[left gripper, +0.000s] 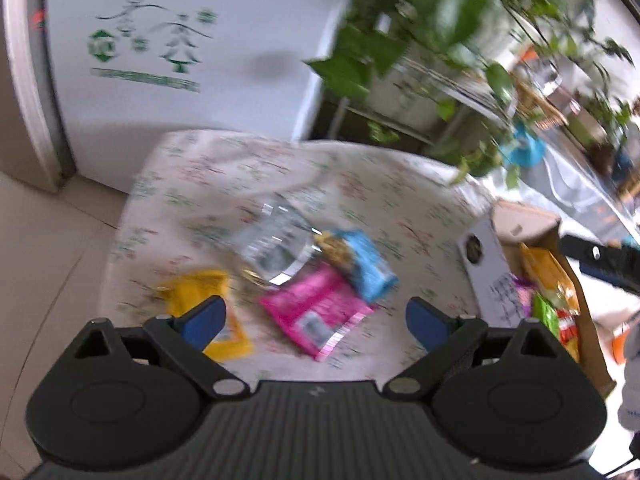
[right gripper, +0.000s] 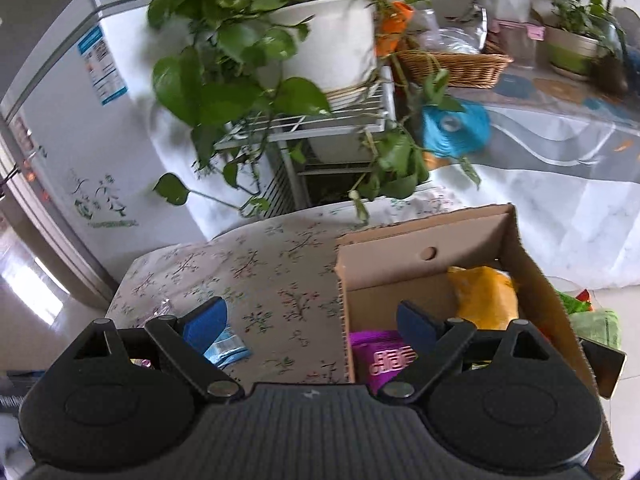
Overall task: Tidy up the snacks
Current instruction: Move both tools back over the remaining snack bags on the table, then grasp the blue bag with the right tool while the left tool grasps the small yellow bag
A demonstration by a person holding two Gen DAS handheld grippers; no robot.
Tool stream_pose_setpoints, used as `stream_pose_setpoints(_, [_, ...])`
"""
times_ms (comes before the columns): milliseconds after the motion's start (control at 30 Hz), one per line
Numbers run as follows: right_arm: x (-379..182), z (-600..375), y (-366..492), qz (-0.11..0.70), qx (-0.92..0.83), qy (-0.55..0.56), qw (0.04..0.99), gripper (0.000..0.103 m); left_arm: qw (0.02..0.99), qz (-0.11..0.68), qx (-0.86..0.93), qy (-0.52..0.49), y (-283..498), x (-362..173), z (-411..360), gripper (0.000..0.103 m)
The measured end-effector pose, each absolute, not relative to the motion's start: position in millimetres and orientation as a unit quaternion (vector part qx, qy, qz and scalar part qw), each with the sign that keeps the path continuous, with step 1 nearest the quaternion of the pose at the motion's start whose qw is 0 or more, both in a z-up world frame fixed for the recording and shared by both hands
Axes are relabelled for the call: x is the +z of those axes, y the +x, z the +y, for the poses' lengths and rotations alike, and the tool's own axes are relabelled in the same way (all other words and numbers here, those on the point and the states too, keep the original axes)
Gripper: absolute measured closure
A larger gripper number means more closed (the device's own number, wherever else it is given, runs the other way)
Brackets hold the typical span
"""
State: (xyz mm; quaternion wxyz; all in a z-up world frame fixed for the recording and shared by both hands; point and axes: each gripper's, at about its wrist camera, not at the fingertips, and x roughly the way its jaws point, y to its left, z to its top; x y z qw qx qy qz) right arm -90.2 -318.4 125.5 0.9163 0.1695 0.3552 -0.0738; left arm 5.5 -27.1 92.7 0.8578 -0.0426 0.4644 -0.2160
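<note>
In the left wrist view, a pink snack packet, a blue packet, a yellow packet and a clear plastic packet lie on a floral tablecloth. My left gripper is open above the pink packet, holding nothing. A cardboard box with snacks stands at the right. In the right wrist view, my right gripper is open and empty over the left wall of the box, which holds a purple packet and an orange packet. A blue packet lies by the left finger.
A white freezer stands behind the table. A potted plant on a white wire rack hangs over the far edge. A second table with a wicker basket and a blue bag is at the right. Tiled floor lies to the left.
</note>
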Motion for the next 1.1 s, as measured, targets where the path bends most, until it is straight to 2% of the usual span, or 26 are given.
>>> stream_pose_setpoints(300, [120,-289,-80,0.368,-0.021,0.158,0.916,0.008,0.879,0.445,-0.166,-0.044,28,85,19,0.007])
stream_pose_setpoints(467, [116,-270,-73,0.377,0.0,0.14,0.916,0.008,0.874,0.46,-0.15,-0.044,35,70,28,0.007])
stream_pose_setpoints(1100, [53,-234,-13,0.444,0.023,0.098,0.89,0.008,0.848,0.524,-0.086,-0.009,61,22,6,0.007])
